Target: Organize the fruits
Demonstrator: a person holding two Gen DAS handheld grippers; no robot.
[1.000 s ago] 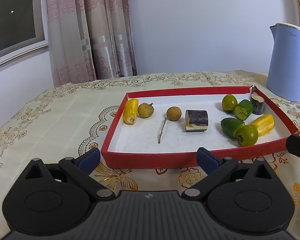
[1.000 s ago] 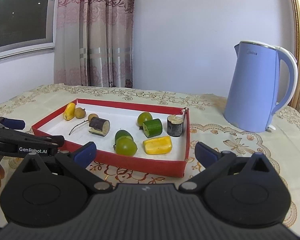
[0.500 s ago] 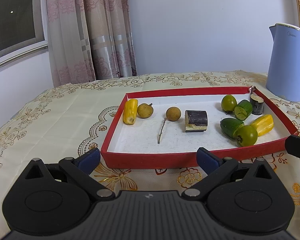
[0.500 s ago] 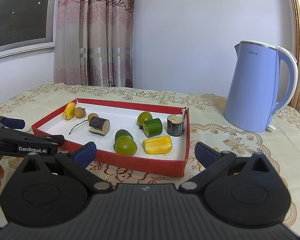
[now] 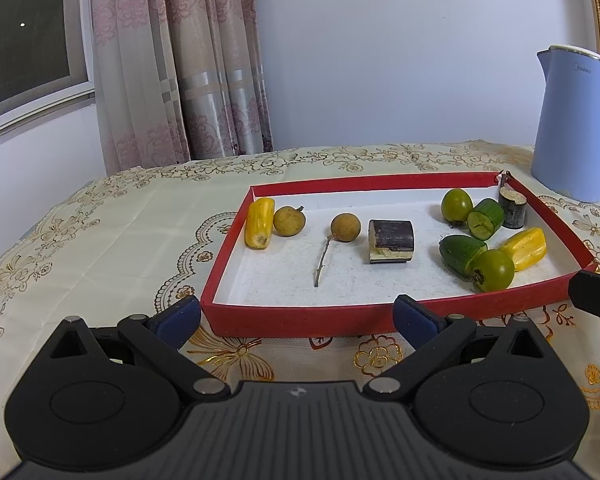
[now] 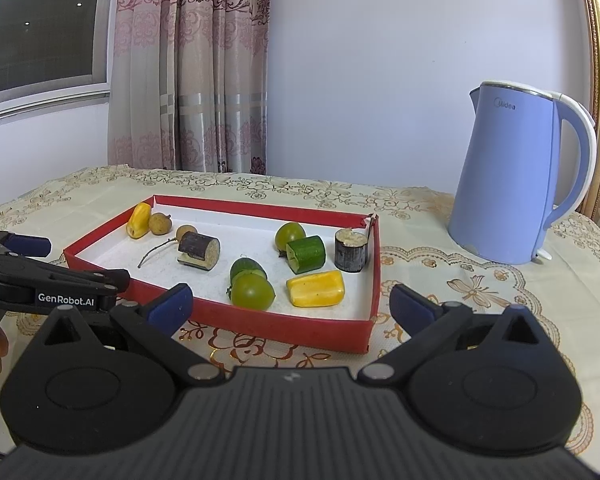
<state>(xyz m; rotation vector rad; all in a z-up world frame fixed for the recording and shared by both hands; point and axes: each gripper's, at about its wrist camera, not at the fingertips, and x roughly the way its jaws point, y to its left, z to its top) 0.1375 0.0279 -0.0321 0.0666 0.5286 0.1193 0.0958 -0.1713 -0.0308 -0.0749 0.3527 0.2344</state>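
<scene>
Both tools hover over the bench just short of the red tray (image 5: 300,322), the left tool (image 5: 296,314) and the right tool (image 6: 290,304) each spread wide and holding nothing. All the fruit lies ahead of them inside the tray: two yellow pieces, two brown longans, two green round fruits, two cut cucumber pieces and two dark sugarcane stubs. The right-hand cluster led by the nearest green fruit (image 6: 252,291) sits closest to the right tool, while the yellow piece (image 5: 259,222) at the far left, its long axis pointing away, is likelier the left tool's reach.

"Midea" on kettle (image 6: 508,184); "GenRobot.AI" on left gripper (image 6: 66,300)
</scene>
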